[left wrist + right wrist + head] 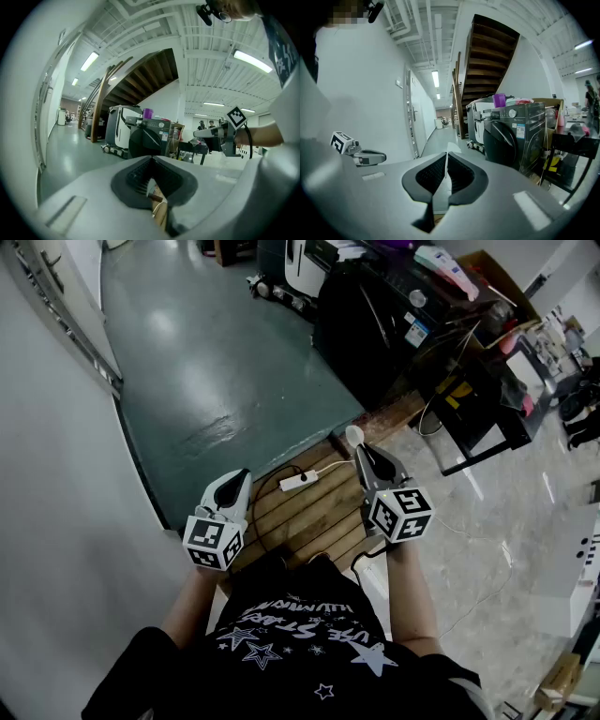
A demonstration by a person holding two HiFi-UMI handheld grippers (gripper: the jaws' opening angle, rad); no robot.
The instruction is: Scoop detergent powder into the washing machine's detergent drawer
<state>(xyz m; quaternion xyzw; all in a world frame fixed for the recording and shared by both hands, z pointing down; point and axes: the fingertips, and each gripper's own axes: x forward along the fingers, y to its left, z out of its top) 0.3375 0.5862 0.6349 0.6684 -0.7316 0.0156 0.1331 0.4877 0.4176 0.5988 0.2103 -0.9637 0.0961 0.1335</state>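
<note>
A dark front-loading washing machine stands across the green floor, well ahead of both grippers; it also shows in the left gripper view and the right gripper view. A purple container sits on top of it. No scoop, powder or open drawer is visible. My left gripper is held low at the left, jaws closed with nothing between them. My right gripper is level with it at the right, also shut and empty. Each gripper sees the other from the side.
I stand on a wooden platform with a white power strip and cables on it. A white wall runs along the left. A black table with clutter stands at the right, and a white machine sits beside the washer.
</note>
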